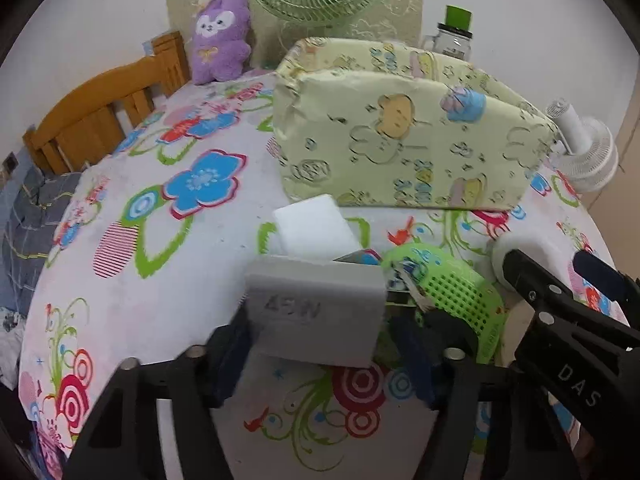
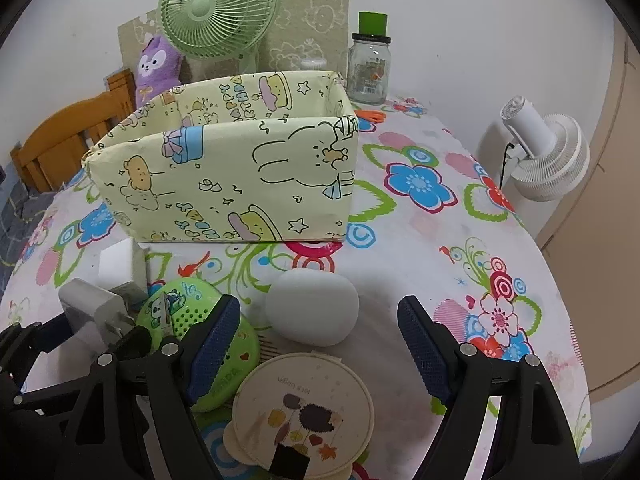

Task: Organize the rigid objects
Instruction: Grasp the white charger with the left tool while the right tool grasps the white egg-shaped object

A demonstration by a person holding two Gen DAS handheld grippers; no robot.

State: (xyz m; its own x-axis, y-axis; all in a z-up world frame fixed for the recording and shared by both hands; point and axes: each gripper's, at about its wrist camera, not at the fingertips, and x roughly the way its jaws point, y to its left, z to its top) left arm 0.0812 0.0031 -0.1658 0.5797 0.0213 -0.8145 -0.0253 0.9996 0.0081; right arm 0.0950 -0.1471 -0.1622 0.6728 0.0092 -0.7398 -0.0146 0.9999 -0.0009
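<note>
The yellow-green cartoon-print box (image 2: 224,168) stands open-topped in the middle of the flowered tablecloth (image 1: 132,280), and what shows of its inside from the right wrist view looks bare, so the sorting seems barely begun. The left gripper (image 1: 320,332) has its jaws drawn in on the grey charger block (image 1: 316,312), pads pressing its two sides; the block sits just in front of the box and near a white rectangular block (image 1: 316,228) (whether the grey one has left the cloth I cannot tell). Just beside it lies a green perforated case (image 2: 192,320), and next to that a white egg-shaped object (image 2: 312,308) and a round cream tin (image 2: 304,404) with a leaf picture on its lid. The right gripper (image 2: 320,340) hovers with jaws wide apart and nothing gripped, the egg-shaped object just ahead of its fingertips and the tin below them. By my reading, one item is in hand and four more wait on the cloth, all near the box's front wall; everything has yet to go in.
</note>
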